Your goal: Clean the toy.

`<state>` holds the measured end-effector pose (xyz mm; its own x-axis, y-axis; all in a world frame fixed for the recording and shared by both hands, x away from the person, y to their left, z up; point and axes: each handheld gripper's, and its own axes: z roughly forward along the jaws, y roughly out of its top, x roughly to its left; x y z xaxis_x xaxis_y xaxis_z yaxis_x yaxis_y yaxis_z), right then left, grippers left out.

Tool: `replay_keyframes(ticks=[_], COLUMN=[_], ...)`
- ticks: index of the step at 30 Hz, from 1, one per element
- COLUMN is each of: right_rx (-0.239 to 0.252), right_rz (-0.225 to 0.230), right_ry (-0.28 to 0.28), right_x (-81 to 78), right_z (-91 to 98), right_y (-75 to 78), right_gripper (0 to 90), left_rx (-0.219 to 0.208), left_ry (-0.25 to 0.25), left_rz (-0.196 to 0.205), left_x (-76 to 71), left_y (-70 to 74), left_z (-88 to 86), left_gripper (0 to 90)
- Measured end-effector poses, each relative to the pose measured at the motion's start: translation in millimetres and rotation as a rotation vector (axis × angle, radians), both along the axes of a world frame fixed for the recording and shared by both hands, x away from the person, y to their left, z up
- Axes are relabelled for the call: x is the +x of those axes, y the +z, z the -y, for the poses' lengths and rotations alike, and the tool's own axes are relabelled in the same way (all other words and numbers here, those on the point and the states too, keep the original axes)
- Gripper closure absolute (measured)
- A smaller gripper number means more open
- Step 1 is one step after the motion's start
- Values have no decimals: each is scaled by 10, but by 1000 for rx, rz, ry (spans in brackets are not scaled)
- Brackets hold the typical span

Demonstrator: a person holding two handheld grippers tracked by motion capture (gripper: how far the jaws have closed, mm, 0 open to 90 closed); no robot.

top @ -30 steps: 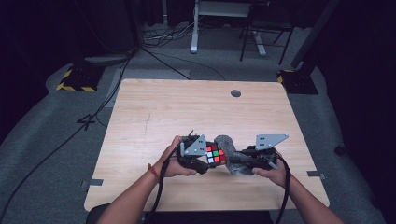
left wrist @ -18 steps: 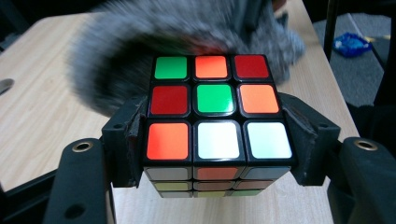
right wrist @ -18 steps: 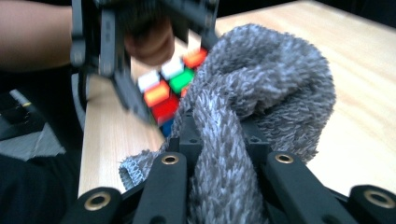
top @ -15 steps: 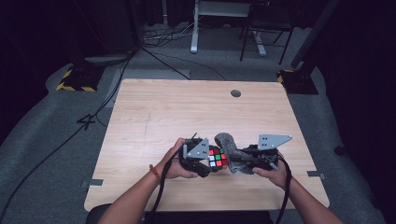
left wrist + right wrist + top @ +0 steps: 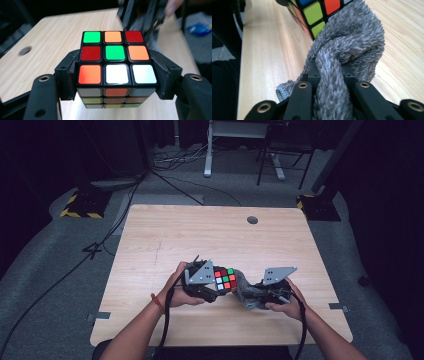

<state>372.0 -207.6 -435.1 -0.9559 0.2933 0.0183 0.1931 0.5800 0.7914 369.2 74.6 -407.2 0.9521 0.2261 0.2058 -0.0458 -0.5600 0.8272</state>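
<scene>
Because its faces were apparently being wiped, the puzzle cube was clamped between the jaws of the left hand-held gripper above the surface near its front edge, while the right hand-held gripper pinched a grey cloth bunched against the cube's side.

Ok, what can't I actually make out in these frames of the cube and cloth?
- Cube: its far faces, left gripper view, turned away from the camera.
- Where the cloth touches the cube, right gripper view: the cloth covers it.
- Right gripper jaw tips, high view: wrapped in cloth.
- Right gripper, left gripper view: blurred, cut by the top edge.
- Cube stickers, high view: small, partly under the left gripper.
</scene>
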Motion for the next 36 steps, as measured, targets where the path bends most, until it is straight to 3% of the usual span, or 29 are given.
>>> replay_keyframes(ticks=[4, 6, 10, 15, 18, 20, 23, 25, 31, 36], right_rx=[-18, -45, -70, -96, -149, -148, -150, -144, -110, -121], right_rz=[15, 45, 44, 10, 9, -3, -4, -16, -39, -41], right_ry=[-9, -33, -85, -118, -131, -134, -130, -131, -150, -151], right_x=[17, 44, 132, 211, 189, 164, 130, 130, 157, 144], right_z=[26, 58, 150, 275, 356, 404, 444, 464, 548, 555], right_y=[18, 35, 18, -65, -164, -229, -350, -399, -446, -462], right_gripper=[757, 756, 755, 751, 746, 741, 734, 730, 714, 645], left_rx=[4, 10, 14, 73, 101, 122, 109, 123, 107, 137], left_ry=[25, 34, 61, 76, 85, 95, 91, 94, 93, 106], left_rz=[-33, -50, -103, -136, -161, -158, -187, -198, -240, -256], left_x=[55, 81, 136, 124, 93, 67, 62, 66, 85, 84], left_y=[-36, -69, -177, -325, -421, -473, -549, -602, -698, -711], left_z=[-83, -133, -222, -309, -342, -339, -341, -335, -362, -377], left_gripper=[336, 335, 335, 335, 335, 335, 335, 334, 332, 302])
